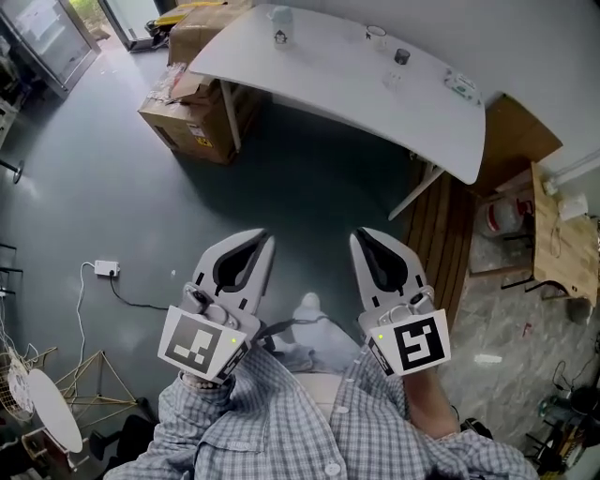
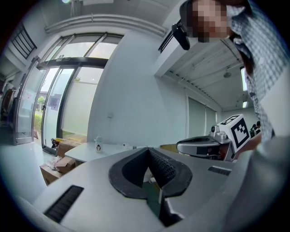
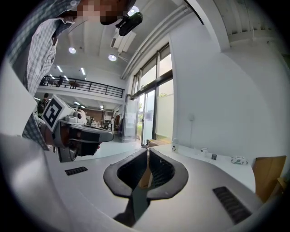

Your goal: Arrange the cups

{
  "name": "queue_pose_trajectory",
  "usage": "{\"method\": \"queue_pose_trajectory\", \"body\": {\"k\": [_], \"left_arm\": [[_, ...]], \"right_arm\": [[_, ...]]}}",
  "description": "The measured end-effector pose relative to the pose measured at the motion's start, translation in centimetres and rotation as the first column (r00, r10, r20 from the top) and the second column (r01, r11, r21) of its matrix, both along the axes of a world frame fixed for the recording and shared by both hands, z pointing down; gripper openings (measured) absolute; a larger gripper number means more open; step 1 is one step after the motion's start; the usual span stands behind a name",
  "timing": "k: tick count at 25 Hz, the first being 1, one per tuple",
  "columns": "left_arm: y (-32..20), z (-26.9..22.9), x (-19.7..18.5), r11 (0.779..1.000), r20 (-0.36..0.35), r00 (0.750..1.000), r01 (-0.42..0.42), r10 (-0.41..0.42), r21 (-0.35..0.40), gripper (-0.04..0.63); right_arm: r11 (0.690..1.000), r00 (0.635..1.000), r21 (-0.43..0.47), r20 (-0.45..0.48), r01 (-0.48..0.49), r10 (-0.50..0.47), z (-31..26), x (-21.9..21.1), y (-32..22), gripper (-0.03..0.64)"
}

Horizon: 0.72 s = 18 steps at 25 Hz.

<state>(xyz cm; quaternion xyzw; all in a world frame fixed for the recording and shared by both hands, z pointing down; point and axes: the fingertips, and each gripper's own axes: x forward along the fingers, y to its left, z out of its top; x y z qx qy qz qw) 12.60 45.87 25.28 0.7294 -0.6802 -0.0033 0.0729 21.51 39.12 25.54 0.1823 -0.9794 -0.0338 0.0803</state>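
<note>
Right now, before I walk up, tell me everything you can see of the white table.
The table has a plain white top with rounded corners. It is seen from above, standing on the grey floor on slim white legs. Standing well apart on it are a pale container, a white cup, a small dark cup and a flat item near its right end. Cardboard boxes sit by its left end.

Open floor runs clear to the table at twelve o'clock, hemmed by cardboard boxes at eleven and wooden boards at two, while the cups stand well apart with bare tabletop between.
</note>
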Motion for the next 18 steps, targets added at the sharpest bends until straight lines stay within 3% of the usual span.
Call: {"method": "queue_pose_trajectory", "body": {"k": [6, 18], "left_arm": [[-4.6, 0.0, -1.1, 1.0, -0.015, 1.0, 0.016, -0.016, 0.016, 0.011], [-11.0, 0.7, -3.8, 0.998, -0.028, 0.997, -0.065, 0.065, 0.011, 0.011]], "right_arm": [[1.0, 1.0, -0.027, 0.002, 0.015, -0.015, 0.3, -1.2, -4.4, 0.029], [0.997, 0.997, -0.023, -0.021, -0.077, 0.077, 1.2, -2.9, -10.0, 0.029]]}}
